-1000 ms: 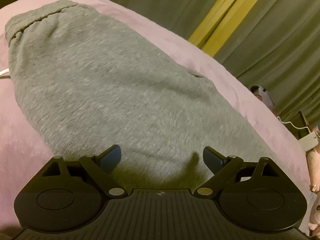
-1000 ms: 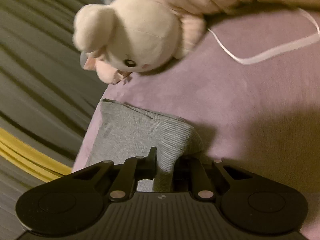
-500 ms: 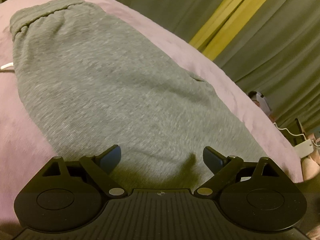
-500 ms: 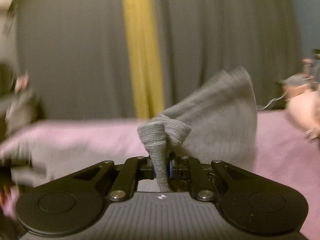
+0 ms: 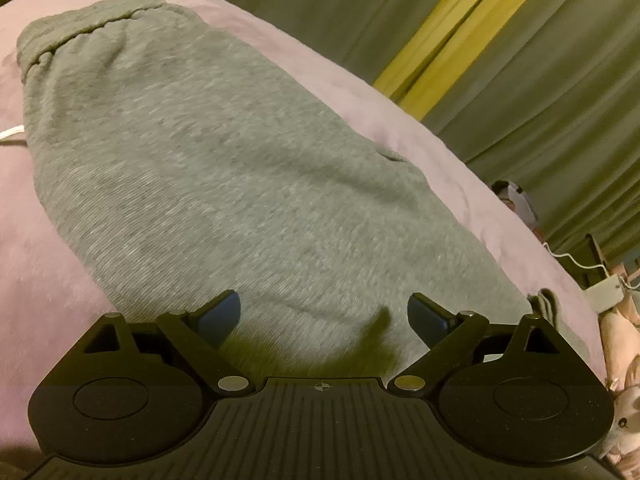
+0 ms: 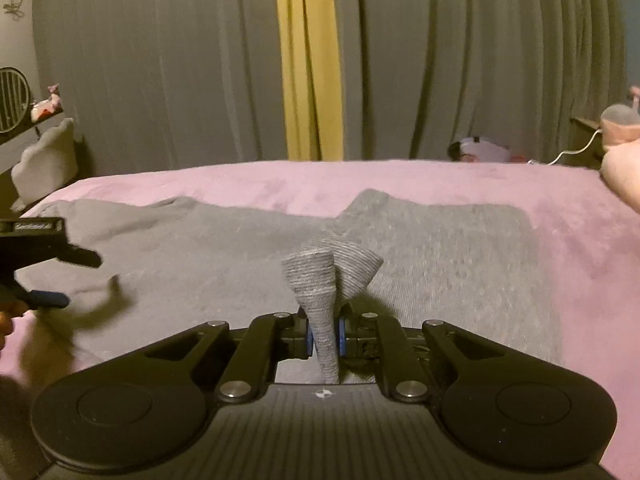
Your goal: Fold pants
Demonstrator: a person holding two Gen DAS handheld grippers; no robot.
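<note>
Grey sweatpants [image 5: 224,184] lie flat on a pink bedspread [image 5: 48,288], their gathered waistband [image 5: 80,28] at the far left. My left gripper [image 5: 324,316] hovers open just over the near part of the cloth, with nothing between its blue pads. In the right wrist view my right gripper [image 6: 324,336] is shut on the ribbed ankle cuff [image 6: 320,276], which fans out above the pads. The leg behind it is doubled back over the rest of the pants [image 6: 200,256]. The left gripper [image 6: 68,280] shows open at the left edge of that view.
Grey curtains with a yellow strip [image 6: 308,60] hang behind the bed. A pale plush toy [image 6: 624,176] and a white cable [image 6: 568,154] sit at the bed's right end. A pillow [image 6: 44,160] stands at the far left.
My right gripper has rolled and swung away from the plush toy, carrying the cuff across to above the spread pants. The left gripper has stayed put, open.
</note>
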